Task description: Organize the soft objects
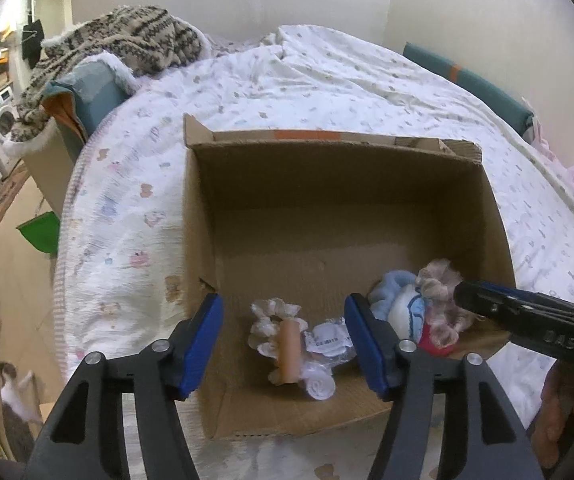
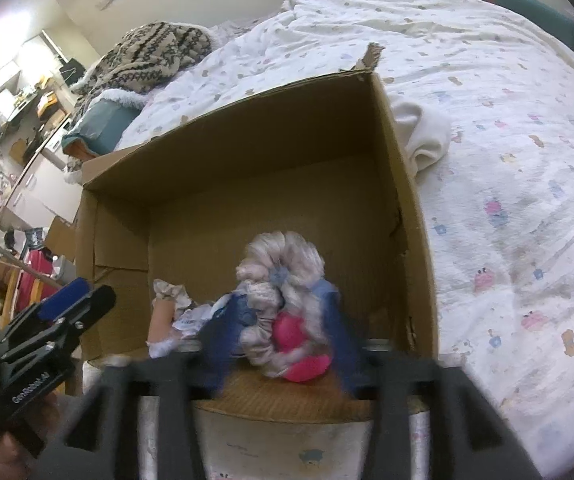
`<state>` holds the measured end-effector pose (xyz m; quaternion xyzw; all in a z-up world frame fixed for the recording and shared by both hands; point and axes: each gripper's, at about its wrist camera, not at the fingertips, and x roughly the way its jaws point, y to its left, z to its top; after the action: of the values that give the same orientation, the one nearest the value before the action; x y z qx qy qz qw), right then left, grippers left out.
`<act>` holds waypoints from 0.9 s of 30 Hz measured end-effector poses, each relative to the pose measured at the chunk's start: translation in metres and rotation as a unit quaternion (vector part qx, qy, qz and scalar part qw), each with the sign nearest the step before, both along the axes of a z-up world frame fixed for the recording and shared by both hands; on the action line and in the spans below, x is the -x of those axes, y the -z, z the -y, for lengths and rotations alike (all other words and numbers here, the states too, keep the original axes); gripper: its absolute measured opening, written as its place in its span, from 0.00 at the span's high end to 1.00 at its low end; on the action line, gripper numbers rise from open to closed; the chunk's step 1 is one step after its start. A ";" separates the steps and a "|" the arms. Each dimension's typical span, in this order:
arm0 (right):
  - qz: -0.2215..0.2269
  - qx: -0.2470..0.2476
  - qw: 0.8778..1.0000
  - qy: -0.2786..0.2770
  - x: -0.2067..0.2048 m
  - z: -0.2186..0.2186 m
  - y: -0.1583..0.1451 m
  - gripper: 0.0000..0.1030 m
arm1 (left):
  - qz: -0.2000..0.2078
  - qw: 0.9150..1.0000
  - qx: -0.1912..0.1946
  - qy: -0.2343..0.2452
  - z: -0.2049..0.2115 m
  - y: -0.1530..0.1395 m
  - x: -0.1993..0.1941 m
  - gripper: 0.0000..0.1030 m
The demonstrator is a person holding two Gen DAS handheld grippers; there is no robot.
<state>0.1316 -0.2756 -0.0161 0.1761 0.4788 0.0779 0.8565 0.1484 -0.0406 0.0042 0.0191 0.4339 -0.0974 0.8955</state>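
Note:
An open cardboard box (image 1: 327, 208) lies on the bed; it also shows in the right wrist view (image 2: 247, 184). Inside at the near end lie a doll with grey-pink hair and a red-pink body (image 2: 287, 304), also in the left wrist view (image 1: 439, 320), a blue-white soft toy (image 1: 403, 300), and crumpled white wrapping around a brown tube (image 1: 287, 344). My left gripper (image 1: 285, 344) is open and empty above the box's near edge. My right gripper (image 2: 283, 320) has its blurred blue fingers on either side of the doll; whether they press on it is unclear.
The bed has a white printed quilt (image 1: 327, 80). A white cloth (image 2: 427, 136) lies right of the box. A patterned knit blanket (image 1: 127, 40) is piled at the far left. A cat (image 1: 15, 388) stands on the floor at left.

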 end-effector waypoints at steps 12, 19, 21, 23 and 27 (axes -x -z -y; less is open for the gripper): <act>0.078 0.044 0.996 0.027 0.056 0.001 -0.053 0.03 | 0.030 0.996 -0.004 -0.081 -0.034 -0.036 0.051 0.15; 0.126 0.046 0.991 0.026 0.092 -0.003 -0.061 0.00 | 0.044 0.992 0.013 -0.115 -0.039 -0.050 0.078 0.03; 0.134 0.067 0.989 0.017 0.094 -0.007 -0.064 0.00 | 0.048 0.991 0.007 -0.124 -0.038 -0.051 0.085 0.01; 0.139 0.078 0.987 0.012 0.094 -0.010 -0.065 0.00 | 0.055 0.991 0.000 -0.122 -0.033 -0.051 0.090 0.01; 0.138 0.071 0.988 -0.001 0.092 -0.014 -0.064 0.00 | 0.051 0.989 0.009 -0.138 -0.033 -0.050 0.091 0.01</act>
<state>0.0396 -0.2616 0.0484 0.1022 0.3610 0.0686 0.9244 0.0572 -0.0076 0.0545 -0.0445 0.3849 0.0244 0.9216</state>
